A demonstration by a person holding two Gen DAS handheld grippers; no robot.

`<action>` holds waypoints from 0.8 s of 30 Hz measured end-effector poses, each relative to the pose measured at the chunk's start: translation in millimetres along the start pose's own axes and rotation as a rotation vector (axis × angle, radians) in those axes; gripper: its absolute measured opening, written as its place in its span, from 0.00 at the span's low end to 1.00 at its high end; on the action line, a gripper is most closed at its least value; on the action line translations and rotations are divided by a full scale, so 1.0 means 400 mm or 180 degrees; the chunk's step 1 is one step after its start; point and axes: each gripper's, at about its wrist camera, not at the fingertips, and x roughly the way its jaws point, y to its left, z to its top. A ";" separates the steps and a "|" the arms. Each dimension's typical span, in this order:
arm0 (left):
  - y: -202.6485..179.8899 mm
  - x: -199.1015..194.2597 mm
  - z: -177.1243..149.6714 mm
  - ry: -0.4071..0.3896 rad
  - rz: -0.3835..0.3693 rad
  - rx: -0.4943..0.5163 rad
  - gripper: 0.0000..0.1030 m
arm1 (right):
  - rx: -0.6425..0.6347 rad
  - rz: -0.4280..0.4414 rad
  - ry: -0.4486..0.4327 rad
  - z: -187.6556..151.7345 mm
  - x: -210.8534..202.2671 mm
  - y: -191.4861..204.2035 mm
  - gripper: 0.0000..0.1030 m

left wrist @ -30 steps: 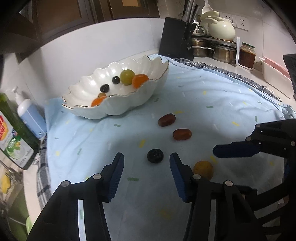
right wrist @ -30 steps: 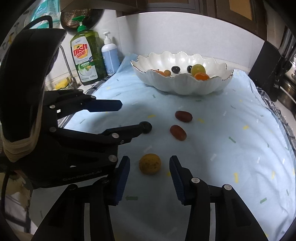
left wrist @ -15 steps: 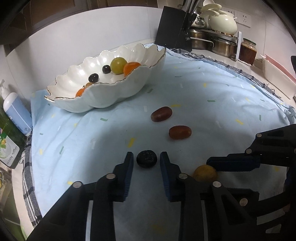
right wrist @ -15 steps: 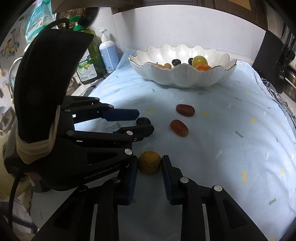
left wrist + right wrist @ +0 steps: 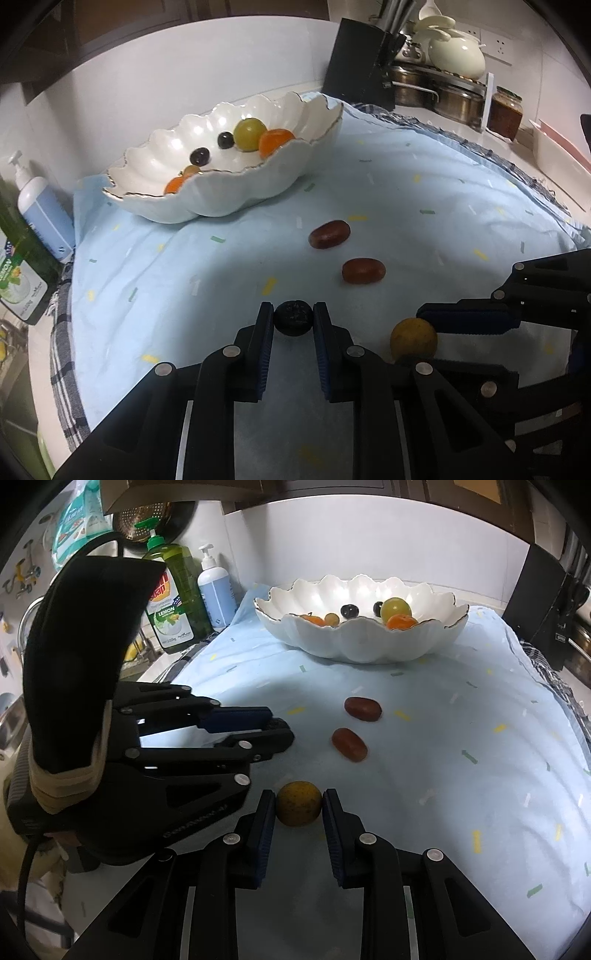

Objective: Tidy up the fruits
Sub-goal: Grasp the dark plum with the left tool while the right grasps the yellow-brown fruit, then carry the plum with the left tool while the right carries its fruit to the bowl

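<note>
Grasp step: left gripper (image 5: 293, 318) clenched on the dark fruit (image 5: 293, 317), right gripper (image 5: 299, 808) on the yellow fruit (image 5: 299, 808), both on cloth. Next: lift, carry ahead to the bowl (image 5: 369, 642).

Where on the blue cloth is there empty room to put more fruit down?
Bare cloth lies right of the two red fruits, out to the cloth's edge, and between the white bowl and those fruits. It is crowded near the front: the left gripper pinches a dark fruit and the right gripper a yellow fruit.
</note>
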 end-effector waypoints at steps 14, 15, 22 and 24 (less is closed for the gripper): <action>-0.005 -0.088 0.015 -0.0139 0.0212 -0.0336 0.21 | -0.0052 -0.0011 -0.0156 0.033 -0.051 -0.024 0.27; -0.007 -0.095 0.018 -0.0156 0.0228 -0.0351 0.21 | -0.0065 -0.0012 -0.0177 0.037 -0.059 -0.026 0.27; -0.021 -0.145 0.043 -0.0316 0.0325 -0.0483 0.21 | -0.0185 0.0004 -0.0321 0.070 -0.117 -0.039 0.27; -0.025 -0.161 0.051 -0.0370 0.0344 -0.0538 0.21 | -0.0215 -0.0002 -0.0387 0.082 -0.136 -0.046 0.27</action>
